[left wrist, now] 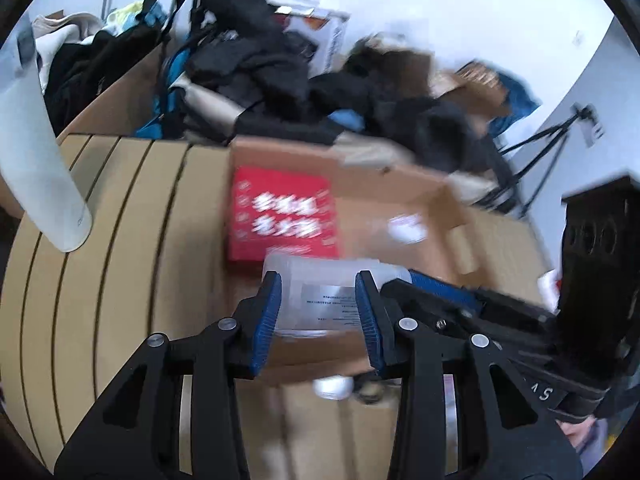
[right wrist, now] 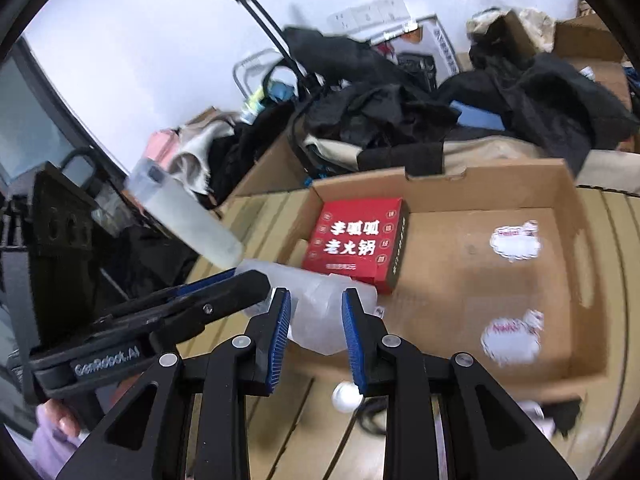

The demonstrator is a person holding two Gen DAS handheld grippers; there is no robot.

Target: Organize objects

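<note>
A clear plastic container (left wrist: 320,296) with a printed label is held between both grippers above the near left corner of an open cardboard box (right wrist: 576,216). My left gripper (left wrist: 319,322) is shut on one end of it. My right gripper (right wrist: 316,332) is shut on the other end (right wrist: 324,320). A red box with white characters (right wrist: 358,240) lies inside the cardboard box at its far left; it also shows in the left wrist view (left wrist: 280,216). The box floor carries white stickers (right wrist: 514,242).
A tall white bottle (left wrist: 36,160) stands on the slatted tan surface (left wrist: 120,240) left of the box. Piles of black clothes and bags (right wrist: 380,112) lie behind. A small white round object (right wrist: 346,396) and a dark cord lie in front of the box. A tripod (left wrist: 536,160) stands at the right.
</note>
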